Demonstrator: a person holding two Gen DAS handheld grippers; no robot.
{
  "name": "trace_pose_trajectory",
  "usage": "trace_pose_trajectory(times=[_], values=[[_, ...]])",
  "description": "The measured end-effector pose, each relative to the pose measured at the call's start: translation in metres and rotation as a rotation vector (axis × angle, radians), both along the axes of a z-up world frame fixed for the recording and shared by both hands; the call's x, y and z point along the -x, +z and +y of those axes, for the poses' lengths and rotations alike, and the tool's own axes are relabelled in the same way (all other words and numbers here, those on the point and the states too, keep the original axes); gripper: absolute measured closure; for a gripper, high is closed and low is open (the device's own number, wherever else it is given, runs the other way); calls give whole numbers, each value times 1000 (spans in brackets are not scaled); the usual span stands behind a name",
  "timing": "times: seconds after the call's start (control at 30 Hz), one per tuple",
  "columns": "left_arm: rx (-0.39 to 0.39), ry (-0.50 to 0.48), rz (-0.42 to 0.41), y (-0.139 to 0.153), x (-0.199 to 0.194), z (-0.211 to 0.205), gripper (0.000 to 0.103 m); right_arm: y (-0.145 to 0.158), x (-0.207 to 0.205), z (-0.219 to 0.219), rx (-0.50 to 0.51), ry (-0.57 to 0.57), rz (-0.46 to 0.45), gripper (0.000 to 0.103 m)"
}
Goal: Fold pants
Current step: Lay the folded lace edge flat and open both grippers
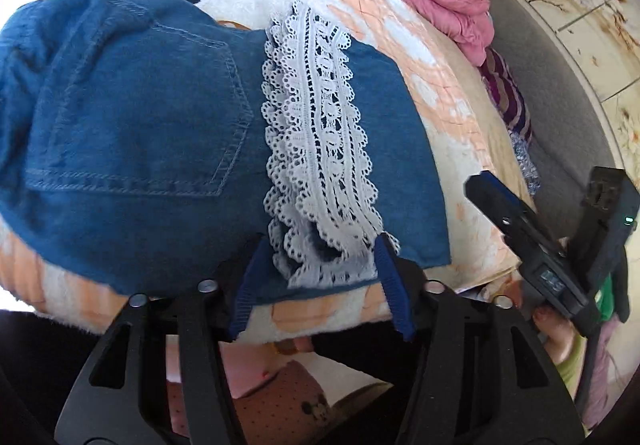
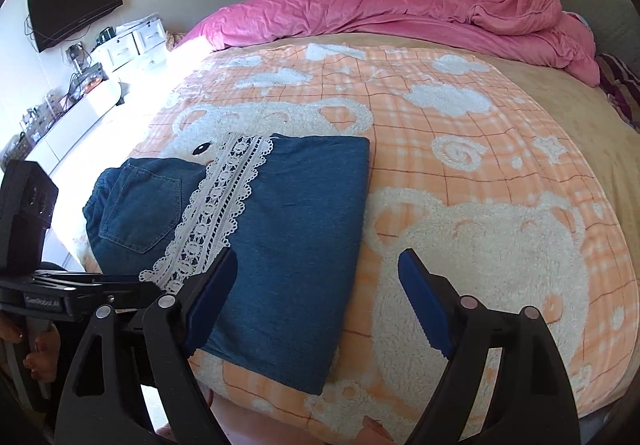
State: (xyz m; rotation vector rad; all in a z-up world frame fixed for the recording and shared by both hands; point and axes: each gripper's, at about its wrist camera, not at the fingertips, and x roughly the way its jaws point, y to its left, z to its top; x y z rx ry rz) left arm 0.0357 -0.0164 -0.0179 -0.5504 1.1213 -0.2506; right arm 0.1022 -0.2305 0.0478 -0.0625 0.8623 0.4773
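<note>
Blue denim pants [image 1: 140, 133] with a white lace hem [image 1: 316, 149] lie folded on the bed, the legs laid over the seat and back pocket [image 1: 152, 113]. My left gripper [image 1: 316, 253] is open, its jaws on either side of the lace's near end at the bed's front edge. In the right wrist view the folded pants [image 2: 296, 229] and lace [image 2: 216, 213] lie left of centre. My right gripper [image 2: 316, 293] is open and empty above the pants' right edge and the blanket. The right gripper's body [image 1: 560, 245] shows in the left wrist view.
The pants rest on an orange-and-white bear blanket [image 2: 480, 173]. A pink duvet [image 2: 400, 17] is bunched along the far side, with a grey headboard [image 2: 592, 5] at right. A TV [image 2: 76, 1] and white drawers [image 2: 132, 45] stand at left.
</note>
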Motion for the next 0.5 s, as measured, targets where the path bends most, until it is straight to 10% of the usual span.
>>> trace_pose_trajectory(times=[0.2, 0.5], values=[[-56, -12, -14, 2, 6, -1, 94, 1, 4, 6, -1, 37, -18, 21], [-187, -45, -26, 2, 10, -7, 86, -9, 14, 46, 128, 156, -60, 21]])
